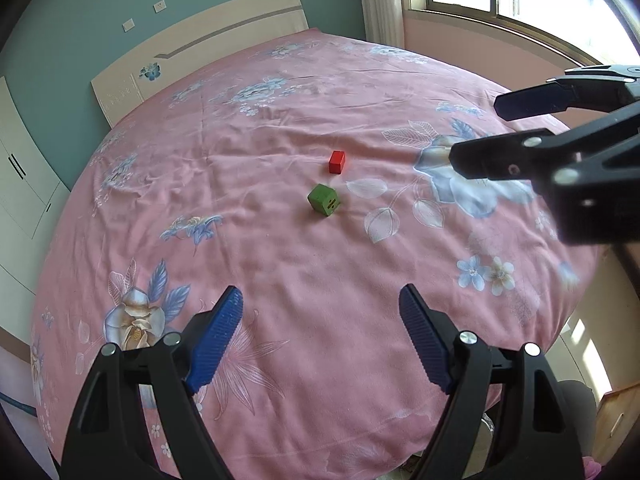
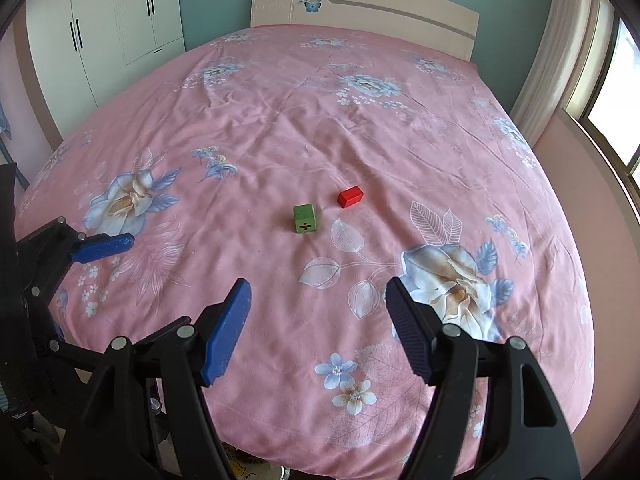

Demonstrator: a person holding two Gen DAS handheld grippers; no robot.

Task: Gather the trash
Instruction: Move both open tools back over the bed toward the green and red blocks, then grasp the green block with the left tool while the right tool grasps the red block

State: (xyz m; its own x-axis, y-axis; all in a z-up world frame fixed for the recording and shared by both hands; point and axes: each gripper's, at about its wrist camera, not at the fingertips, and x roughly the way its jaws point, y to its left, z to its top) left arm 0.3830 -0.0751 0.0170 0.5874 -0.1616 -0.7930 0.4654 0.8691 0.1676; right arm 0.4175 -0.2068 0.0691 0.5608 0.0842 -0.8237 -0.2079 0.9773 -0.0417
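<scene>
Pink floral bed (image 2: 280, 128) seen from its foot. Left gripper (image 1: 320, 312) — released, holding nothing — hovers over the near edge; the green cube (image 1: 323, 199) lies straight ahead of it, mid-bed. Just beyond and slightly right lies the red block (image 1: 337, 161), its long axis running roughly away from this gripper. Right gripper (image 2: 318, 304), likewise released and empty, faces the same pair, the red block toward its side. Neither gripper looks clearly nearer; both pieces are well apart from the fingertips.
</scene>
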